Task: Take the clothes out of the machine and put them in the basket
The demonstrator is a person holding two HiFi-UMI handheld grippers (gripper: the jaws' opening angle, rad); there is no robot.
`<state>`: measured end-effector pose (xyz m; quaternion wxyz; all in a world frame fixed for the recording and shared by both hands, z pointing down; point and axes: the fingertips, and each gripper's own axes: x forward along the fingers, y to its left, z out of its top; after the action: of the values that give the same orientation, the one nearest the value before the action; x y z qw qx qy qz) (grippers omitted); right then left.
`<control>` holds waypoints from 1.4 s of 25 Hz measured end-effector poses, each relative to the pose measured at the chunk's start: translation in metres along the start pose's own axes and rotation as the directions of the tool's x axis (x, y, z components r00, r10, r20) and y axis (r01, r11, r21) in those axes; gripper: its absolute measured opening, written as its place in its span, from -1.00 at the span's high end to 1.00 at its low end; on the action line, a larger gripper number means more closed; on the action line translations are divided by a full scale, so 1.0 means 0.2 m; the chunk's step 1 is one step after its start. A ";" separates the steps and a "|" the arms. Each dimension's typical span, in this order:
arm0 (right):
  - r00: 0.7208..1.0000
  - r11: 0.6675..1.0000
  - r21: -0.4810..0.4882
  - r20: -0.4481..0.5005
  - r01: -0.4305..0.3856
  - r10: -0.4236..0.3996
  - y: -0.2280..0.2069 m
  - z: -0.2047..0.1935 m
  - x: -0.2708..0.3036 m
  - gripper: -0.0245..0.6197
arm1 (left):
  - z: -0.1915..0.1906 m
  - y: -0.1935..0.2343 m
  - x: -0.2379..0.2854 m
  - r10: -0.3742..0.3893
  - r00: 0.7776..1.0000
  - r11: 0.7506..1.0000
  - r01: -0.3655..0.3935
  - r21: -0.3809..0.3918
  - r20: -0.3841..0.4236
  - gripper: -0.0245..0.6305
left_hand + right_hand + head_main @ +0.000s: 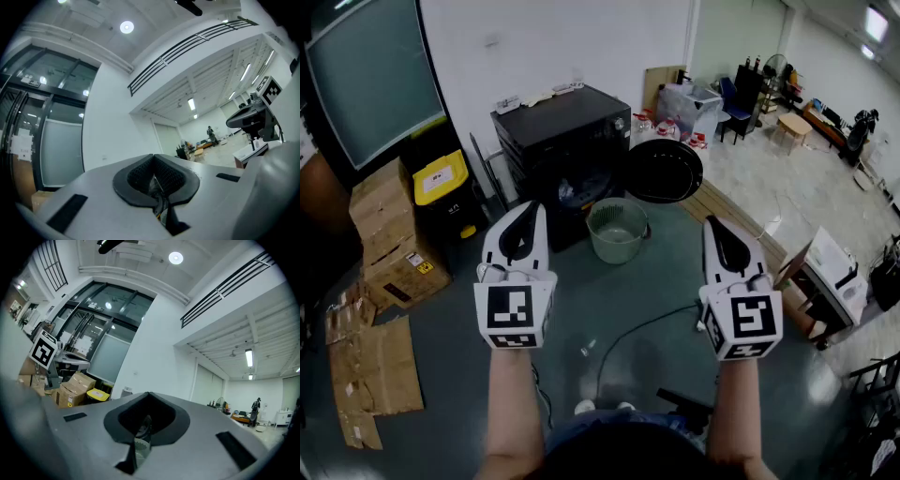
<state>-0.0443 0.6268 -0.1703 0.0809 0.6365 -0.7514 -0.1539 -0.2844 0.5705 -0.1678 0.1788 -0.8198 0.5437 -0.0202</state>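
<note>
A black washing machine (pixel 567 141) stands against the white wall, with its round door (pixel 664 171) swung open to the right. Something pale shows in the dark drum opening (pixel 566 193); I cannot tell what it is. A pale green basket (pixel 617 231) sits on the floor in front of the machine, under the door. My left gripper (pixel 531 210) (pixel 153 158) and my right gripper (pixel 715 227) (pixel 147 395) are held up side by side, well short of the machine. Both are shut with nothing between the jaws. The basket peeks through the gap of the right jaws in the right gripper view.
Cardboard boxes (pixel 389 234) are stacked at the left beside a yellow-lidded bin (pixel 441 178). Flattened cardboard (pixel 370 370) lies on the floor. A black cable (pixel 628 337) runs across the floor near my feet. A white box (pixel 834 272) and wooden boards (pixel 741 220) lie to the right.
</note>
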 end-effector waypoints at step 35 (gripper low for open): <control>0.994 0.993 0.115 -0.111 -0.005 0.018 0.34 -0.16 0.60 -0.83 | -0.48 0.44 0.22 -0.027 0.990 0.996 0.015 -0.087 -0.136 -0.79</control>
<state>-0.1189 0.5138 -0.1268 0.0869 0.6435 -0.7569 -0.0740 -0.3670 0.4746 -0.1130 0.1053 -0.8290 0.5464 -0.0550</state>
